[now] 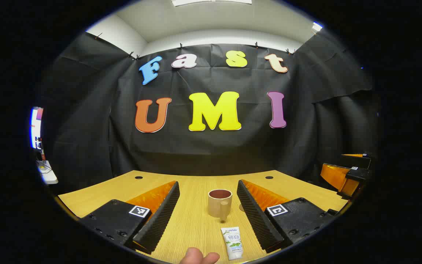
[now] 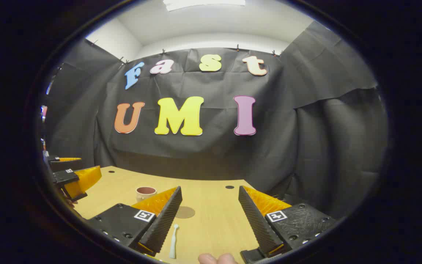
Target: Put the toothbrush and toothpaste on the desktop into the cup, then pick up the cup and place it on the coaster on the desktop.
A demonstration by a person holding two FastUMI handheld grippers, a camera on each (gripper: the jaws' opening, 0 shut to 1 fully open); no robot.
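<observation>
I hold both grippers level above the table's near edge, left gripper [image 1: 208, 216] and right gripper [image 2: 207, 220] spread wide, grasping nothing. The cup [image 1: 219, 202] stands mid-table, its inside hidden; toothpaste [image 1: 232, 242] and toothbrush [image 2: 173, 241] lie near the front edge, the coaster [image 2: 185, 212] beyond.

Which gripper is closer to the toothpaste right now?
Left. The toothpaste lies on the desk between the left gripper's open fingers, just before the cup. The right gripper is off to the side, open over the toothbrush and coaster.

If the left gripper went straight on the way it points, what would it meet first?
Probably the white toothpaste tube lying on the wooden desk between the open left gripper's fingers, then the beige cup; depth is unclear.
</observation>
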